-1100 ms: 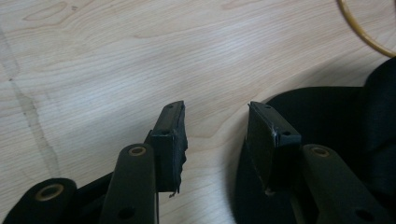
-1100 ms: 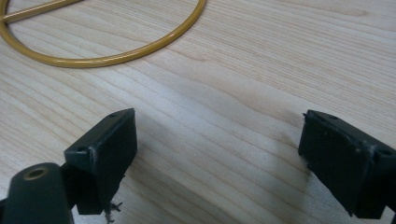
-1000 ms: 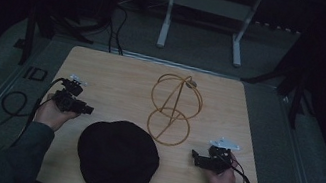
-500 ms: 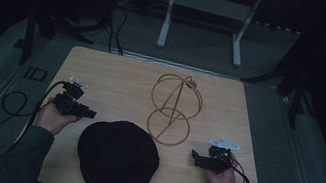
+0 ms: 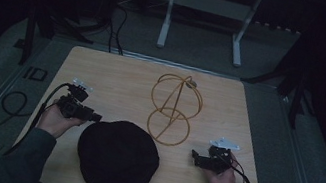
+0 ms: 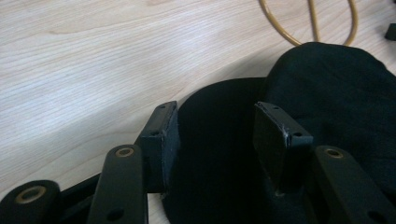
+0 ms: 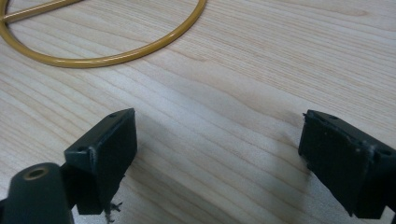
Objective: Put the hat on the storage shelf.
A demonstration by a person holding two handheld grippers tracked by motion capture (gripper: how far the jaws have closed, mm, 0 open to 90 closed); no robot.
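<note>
A black soft hat [image 5: 117, 157] lies flat near the table's front edge. Its brim edge [image 6: 219, 107] runs between the jaws of my left gripper [image 5: 95, 117], which sits at the hat's left side. Those jaws [image 6: 215, 126] have just been opening, and the pads stand apart from the fabric without pressing on it. A brass-coloured wire hat stand [image 5: 174, 108] stands behind the hat, and its base ring [image 7: 116, 58] rests on the wood. My right gripper [image 5: 194, 157] is at the front right, pointing left. It is open [image 7: 219, 140] over bare wood.
The light wooden table [image 5: 117, 78] ends close behind both hands at the front edge. Cables trail from each gripper off the table sides. A white metal frame [image 5: 206, 8] stands on the dark floor beyond the far edge.
My left gripper has edged a little toward the hat's left edge. The right gripper, hat and wire stand have not moved.
</note>
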